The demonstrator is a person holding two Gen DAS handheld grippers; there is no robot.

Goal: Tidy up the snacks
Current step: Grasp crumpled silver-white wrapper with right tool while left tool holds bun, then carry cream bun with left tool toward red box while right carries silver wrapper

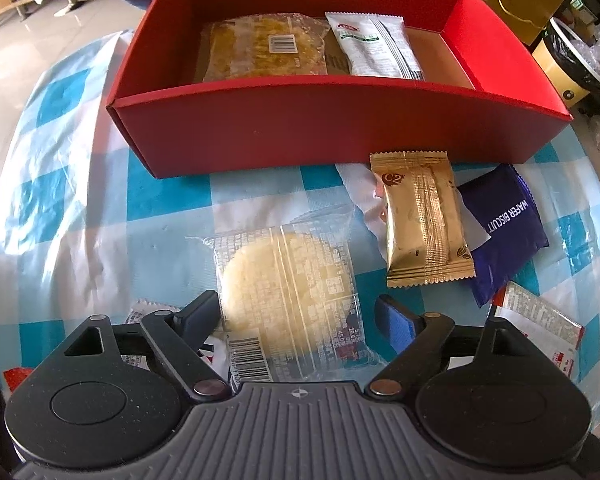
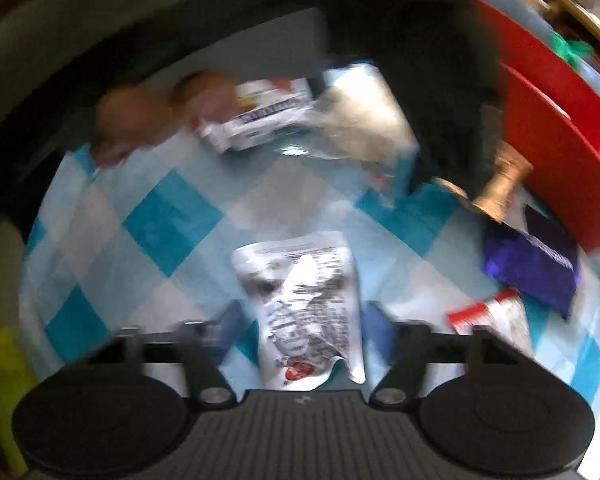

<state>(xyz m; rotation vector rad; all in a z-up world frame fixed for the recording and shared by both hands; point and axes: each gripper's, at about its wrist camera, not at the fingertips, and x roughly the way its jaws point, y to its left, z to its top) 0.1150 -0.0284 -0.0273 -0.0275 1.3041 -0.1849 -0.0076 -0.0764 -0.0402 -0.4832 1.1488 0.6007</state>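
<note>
While straddling pastry (image 1: 288,300), left tongs (image 1: 296,312) agape.

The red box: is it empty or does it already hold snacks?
Not empty. The red box holds two packs on its floor: a clear one and a white one; the rest is bare.

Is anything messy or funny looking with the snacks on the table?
Nothing is spilled or torn that I can see. A few snacks just lie jumbled outside the red box: the gold packet rests crookedly across the purple wafer biscuit pack. The white packet between the right tongs looks crinkled, though that view is blurry.
</note>
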